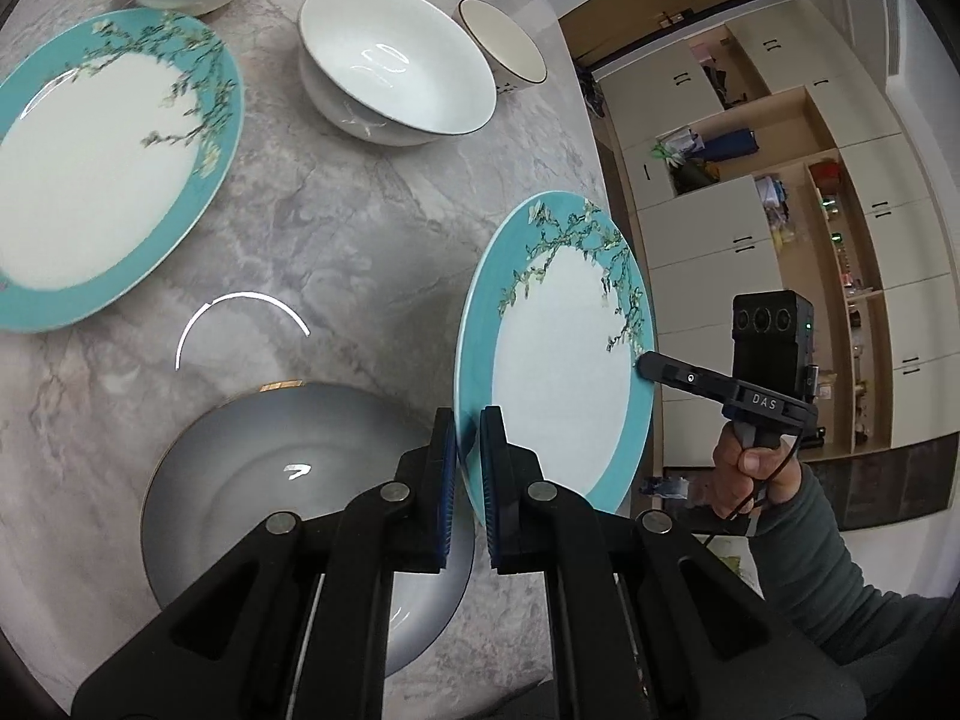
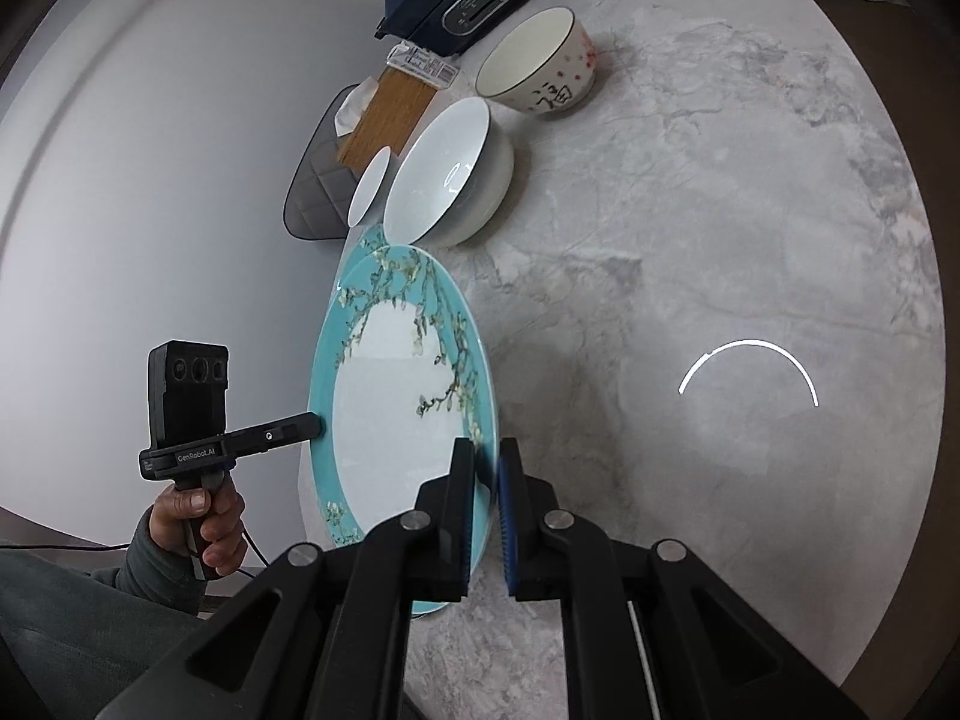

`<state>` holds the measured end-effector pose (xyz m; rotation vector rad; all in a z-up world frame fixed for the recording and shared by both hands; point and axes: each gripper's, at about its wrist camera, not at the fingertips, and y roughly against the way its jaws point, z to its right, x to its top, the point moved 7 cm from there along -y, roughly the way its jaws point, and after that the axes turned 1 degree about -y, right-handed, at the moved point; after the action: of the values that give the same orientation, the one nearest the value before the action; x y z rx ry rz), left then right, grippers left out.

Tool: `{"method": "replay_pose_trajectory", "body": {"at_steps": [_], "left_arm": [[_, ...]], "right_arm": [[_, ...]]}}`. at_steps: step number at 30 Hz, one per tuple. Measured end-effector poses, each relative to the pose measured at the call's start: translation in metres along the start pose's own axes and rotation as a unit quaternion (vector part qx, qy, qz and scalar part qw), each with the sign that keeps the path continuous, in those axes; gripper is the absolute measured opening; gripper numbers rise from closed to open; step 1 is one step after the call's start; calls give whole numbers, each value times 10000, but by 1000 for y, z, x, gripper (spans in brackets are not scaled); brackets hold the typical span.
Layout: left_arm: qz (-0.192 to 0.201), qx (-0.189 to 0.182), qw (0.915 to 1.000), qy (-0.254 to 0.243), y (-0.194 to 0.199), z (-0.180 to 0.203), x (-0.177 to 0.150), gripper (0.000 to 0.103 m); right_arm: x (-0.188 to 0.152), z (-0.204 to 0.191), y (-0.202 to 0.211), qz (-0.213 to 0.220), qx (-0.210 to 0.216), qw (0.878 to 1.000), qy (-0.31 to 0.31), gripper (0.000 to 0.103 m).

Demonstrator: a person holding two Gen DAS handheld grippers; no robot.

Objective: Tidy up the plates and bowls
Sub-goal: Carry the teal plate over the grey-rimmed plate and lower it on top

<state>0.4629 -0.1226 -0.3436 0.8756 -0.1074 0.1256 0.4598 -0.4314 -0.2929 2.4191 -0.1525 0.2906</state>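
Both tongs pinch one teal-rimmed plate [image 1: 564, 360] by opposite edges, holding it off the marble table [image 1: 336, 228]. The left gripper [image 1: 467, 456] has its pads closed on the near rim; the right gripper [image 2: 485, 498] grips the far rim, its tips hidden behind the plate from the left view. Beyond the left tongs lie a second teal plate [image 1: 102, 168], cut off at the frame edge, and a white bowl [image 1: 396, 60]. Just beneath them sits a grey bowl [image 1: 252, 480], partly covered by the fingers. The writing on the patterned bowl [image 2: 540, 69] is hard to read
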Motion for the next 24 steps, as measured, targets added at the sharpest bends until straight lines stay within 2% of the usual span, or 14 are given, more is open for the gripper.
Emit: {"method": "replay_pose_trajectory", "body": {"at_steps": [5, 13, 21, 24], "left_arm": [[35, 66, 9998, 182, 8, -8, -7, 6], [75, 259, 9987, 430, 16, -29, -10, 6], [121, 413, 9979, 486, 10, -33, -15, 6], [111, 444, 9978, 487, 9, -50, -21, 6]], "right_arm": [[-28, -29, -31, -89, 80, 9999, -27, 10], [-70, -41, -83, -352, 20, 9992, -204, 10], [-85, -40, -116, -489, -73, 9983, -309, 10], [-90, -40, -124, -530, -150, 9980, -318, 10]]}}
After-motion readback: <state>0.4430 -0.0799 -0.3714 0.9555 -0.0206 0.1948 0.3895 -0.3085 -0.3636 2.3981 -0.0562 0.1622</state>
